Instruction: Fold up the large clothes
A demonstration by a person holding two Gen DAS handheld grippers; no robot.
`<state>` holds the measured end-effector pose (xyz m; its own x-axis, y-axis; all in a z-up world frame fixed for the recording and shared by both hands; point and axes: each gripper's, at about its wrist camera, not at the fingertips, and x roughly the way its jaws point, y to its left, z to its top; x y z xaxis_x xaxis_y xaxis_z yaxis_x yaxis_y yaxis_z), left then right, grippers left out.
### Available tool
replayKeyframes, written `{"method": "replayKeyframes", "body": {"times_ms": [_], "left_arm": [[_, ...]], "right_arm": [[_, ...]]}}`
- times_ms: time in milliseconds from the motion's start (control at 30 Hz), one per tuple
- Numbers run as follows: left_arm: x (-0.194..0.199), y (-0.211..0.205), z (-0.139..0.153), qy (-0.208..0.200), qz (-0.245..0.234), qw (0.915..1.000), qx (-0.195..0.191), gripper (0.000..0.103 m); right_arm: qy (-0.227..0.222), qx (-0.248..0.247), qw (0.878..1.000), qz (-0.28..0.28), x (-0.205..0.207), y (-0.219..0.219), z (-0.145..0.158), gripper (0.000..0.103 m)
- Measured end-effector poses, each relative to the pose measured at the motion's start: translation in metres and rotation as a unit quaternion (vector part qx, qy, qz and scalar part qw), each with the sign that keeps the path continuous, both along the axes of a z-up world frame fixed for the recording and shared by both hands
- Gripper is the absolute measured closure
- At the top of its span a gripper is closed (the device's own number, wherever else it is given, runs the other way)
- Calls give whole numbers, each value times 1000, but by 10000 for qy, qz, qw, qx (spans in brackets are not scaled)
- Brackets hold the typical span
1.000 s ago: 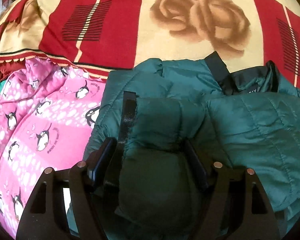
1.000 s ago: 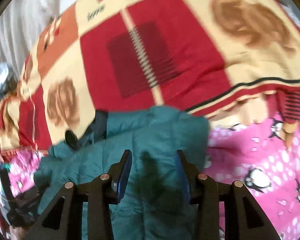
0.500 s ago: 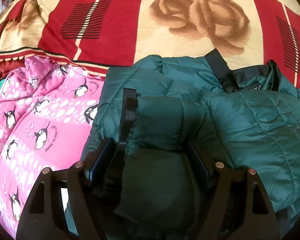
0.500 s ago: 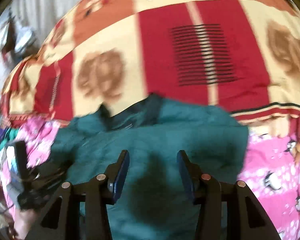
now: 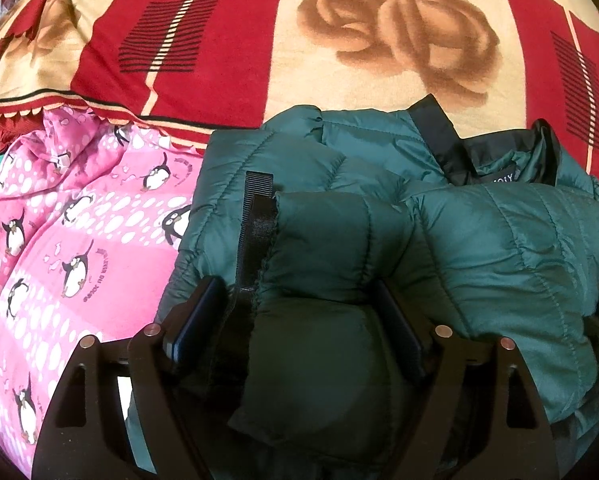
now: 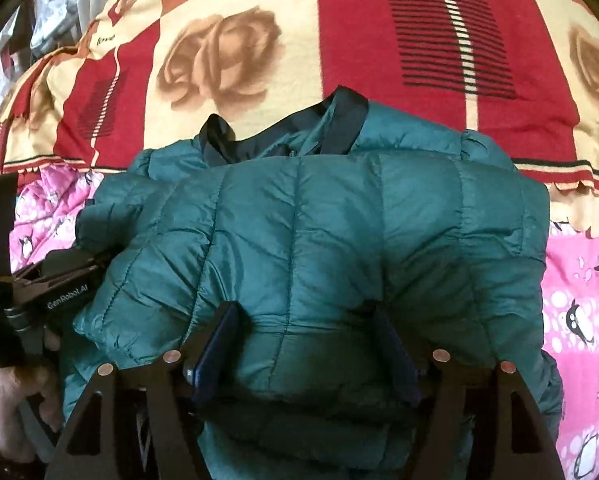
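A dark green quilted puffer jacket [image 5: 499,248] lies bunched on the bed, its black collar [image 5: 495,160] at the far side. My left gripper [image 5: 299,300] has its jaws wide apart, with the jacket's folded sleeve and black cuff strap [image 5: 255,220] between the fingers. In the right wrist view the jacket [image 6: 339,232] fills the middle. My right gripper [image 6: 303,324] is open, its fingers pressed down into the padded body. The left gripper's body [image 6: 63,280] and the hand that holds it show at the left edge.
A red and cream blanket with rose prints [image 5: 399,40] covers the bed behind the jacket. A pink penguin-print cover [image 5: 67,240] lies to the left of the jacket and also to its right in the right wrist view [image 6: 579,320].
My right gripper swung from the jacket's right edge to over its middle and came down onto it. The left gripper stayed in place around the sleeve.
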<state>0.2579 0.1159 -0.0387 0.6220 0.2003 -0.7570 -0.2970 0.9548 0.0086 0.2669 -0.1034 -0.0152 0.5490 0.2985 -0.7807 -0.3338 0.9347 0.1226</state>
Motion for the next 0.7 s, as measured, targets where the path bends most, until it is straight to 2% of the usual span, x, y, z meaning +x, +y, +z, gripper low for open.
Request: {"method": "replayKeyframes", "body": {"times_ms": [100, 167, 233, 300, 367, 400, 467, 533, 633, 700], "left_arm": [[0, 3, 7, -41, -26, 9999, -97, 23], [-7, 6, 24, -315, -40, 9992, -231, 23], [-17, -2, 46, -681, -150, 9972, -258, 23], [-19, -15, 58, -748, -313, 9963, -284, 23], [-13, -34, 58, -522, -654, 9956, -426, 23], [-9, -42, 54, -333, -772, 9958, -355, 23], [-1, -61, 35, 93, -939, 9954, 161, 20], [-2, -64, 28, 67, -936, 9951, 310, 18], [-1, -54, 26, 38, -792, 9968, 81, 9], [-1, -46, 26, 32, -773, 9969, -126, 8]], "right_arm": [[-215, 181, 9996, -101, -11, -17, 24, 36], [-395, 206, 9983, -378, -18, -33, 40, 36], [-359, 327, 9959, -757, -22, -57, 47, 36], [-226, 599, 9932, -969, -22, -81, 42, 36], [-12, 672, 9926, -1016, -19, -92, 33, 36], [223, 676, 9926, -988, -16, -94, 22, 35], [587, 520, 9937, -796, -11, -91, 3, 35], [532, 419, 9952, -706, -12, -90, -2, 35], [512, 361, 9959, -647, -12, -87, -3, 33], [480, 330, 9964, -619, -12, -85, -4, 32]]}}
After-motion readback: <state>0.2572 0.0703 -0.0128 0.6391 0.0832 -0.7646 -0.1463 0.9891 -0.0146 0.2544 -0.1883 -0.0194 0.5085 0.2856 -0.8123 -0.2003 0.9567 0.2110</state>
